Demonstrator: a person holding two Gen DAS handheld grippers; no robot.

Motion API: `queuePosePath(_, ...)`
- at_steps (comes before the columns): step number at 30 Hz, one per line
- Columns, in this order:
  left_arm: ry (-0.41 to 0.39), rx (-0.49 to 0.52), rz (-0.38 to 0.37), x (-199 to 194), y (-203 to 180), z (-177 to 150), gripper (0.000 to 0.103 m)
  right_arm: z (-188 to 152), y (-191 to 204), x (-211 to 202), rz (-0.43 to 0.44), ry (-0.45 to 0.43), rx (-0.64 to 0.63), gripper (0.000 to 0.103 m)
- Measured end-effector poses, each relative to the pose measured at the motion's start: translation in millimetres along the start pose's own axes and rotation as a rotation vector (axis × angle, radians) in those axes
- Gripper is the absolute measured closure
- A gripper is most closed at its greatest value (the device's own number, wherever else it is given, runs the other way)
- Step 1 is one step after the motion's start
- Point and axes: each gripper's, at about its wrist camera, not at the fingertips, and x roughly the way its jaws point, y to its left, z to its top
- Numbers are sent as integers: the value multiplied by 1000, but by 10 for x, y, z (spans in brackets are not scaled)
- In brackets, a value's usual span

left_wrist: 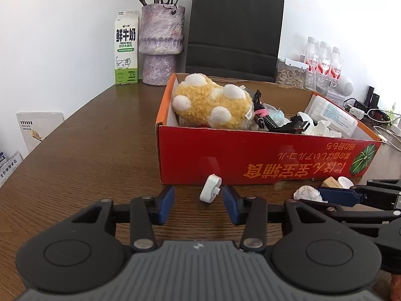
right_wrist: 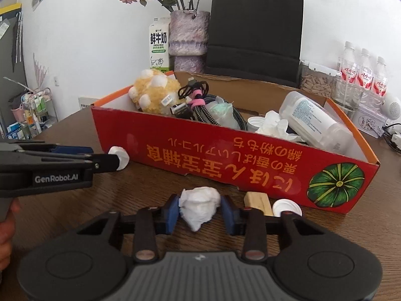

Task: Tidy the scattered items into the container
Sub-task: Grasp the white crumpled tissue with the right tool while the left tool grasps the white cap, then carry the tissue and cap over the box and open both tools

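A red cardboard box (left_wrist: 250,155) (right_wrist: 225,150) on the brown table holds a yellow plush toy (left_wrist: 213,102), cables (right_wrist: 198,100), a white bottle (right_wrist: 313,120) and crumpled tissue. My left gripper (left_wrist: 198,199) is open just in front of the box. A small white plug-like piece (left_wrist: 210,188) (right_wrist: 121,158) stands tilted between its blue fingers, close to the right one and apart from the left one. My right gripper (right_wrist: 200,210) is shut on a crumpled white tissue wad (right_wrist: 200,204) (left_wrist: 307,193), low over the table. A wooden block (right_wrist: 258,202) and a white cap (right_wrist: 285,208) lie by the box's front wall.
Behind the box stand a milk carton (left_wrist: 126,47), a purple vase (left_wrist: 161,42) with flowers and a black paper bag (left_wrist: 235,27). Water bottles (left_wrist: 323,60), a jar and chargers crowd the back right. The table's left edge (left_wrist: 50,135) is near.
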Motion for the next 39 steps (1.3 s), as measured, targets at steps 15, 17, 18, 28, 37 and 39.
queuePosePath(15, -18, 12, -45, 31, -34, 1, 91, -25, 31, -148, -2, -85, -22, 81)
queuePosePath(17, -25, 5, -47, 14, -21, -2, 91, -26, 22, -159, -5, -93, -17, 81)
queuePosePath(18, -29, 4, -50, 6, -17, -3, 91, -28, 20, -165, -5, -96, -15, 81)
queuePosePath(28, -73, -1, -23, -82, -9, -27, 91, -52, -7, -277, -14, -163, 2, 81)
queuePosePath(37, -91, -7, 23, -177, -24, -80, 91, -144, 52, -510, -68, -269, -22, 81)
queuePosePath(39, -105, -6, 33, -219, -37, -104, 91, -173, 61, -576, -75, -292, -28, 81)
